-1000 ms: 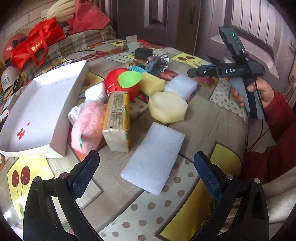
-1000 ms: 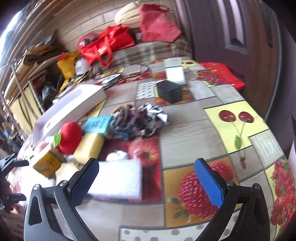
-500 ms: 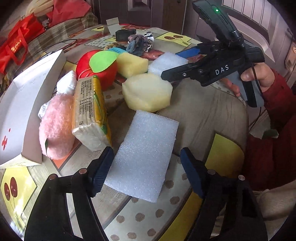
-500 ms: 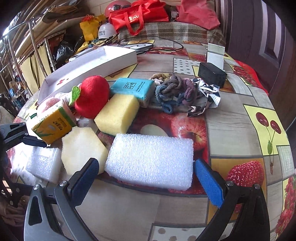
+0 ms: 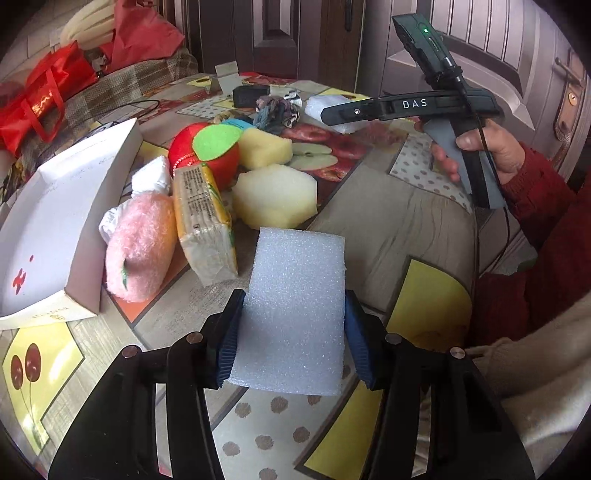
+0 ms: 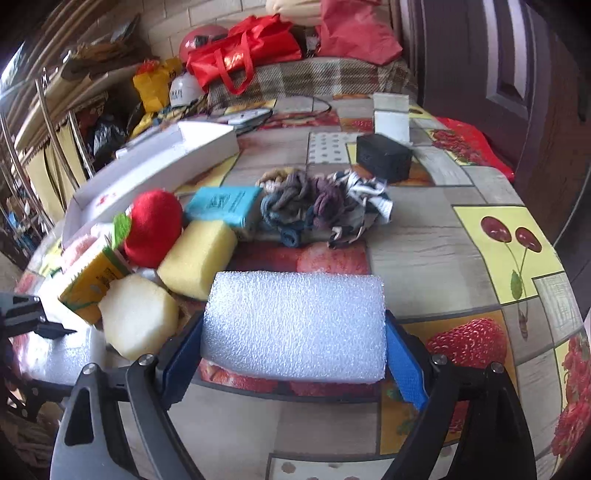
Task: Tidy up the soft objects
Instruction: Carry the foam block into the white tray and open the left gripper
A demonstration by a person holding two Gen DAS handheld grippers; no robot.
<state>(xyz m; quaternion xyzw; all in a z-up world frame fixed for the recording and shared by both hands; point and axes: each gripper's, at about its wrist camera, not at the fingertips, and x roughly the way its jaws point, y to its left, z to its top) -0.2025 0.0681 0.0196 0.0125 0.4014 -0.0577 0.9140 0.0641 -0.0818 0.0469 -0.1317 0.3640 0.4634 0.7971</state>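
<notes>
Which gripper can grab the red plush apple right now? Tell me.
Probably neither. The left gripper and right gripper each have a white foam block between their jaws, and sponges crowd the red plush apple.

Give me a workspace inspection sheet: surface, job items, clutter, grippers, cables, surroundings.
Surface: table under a fruit-print cloth.
Job's things: two white foam blocks, yellow sponge, red plush apple, pink plush, white tray.
Clutter: black box, rag bundle.
Grippers: left hand-held gripper and right hand-held gripper have just been closing, one foam block each.
Cables: black cable.
Surroundings: red bag, door.
</notes>
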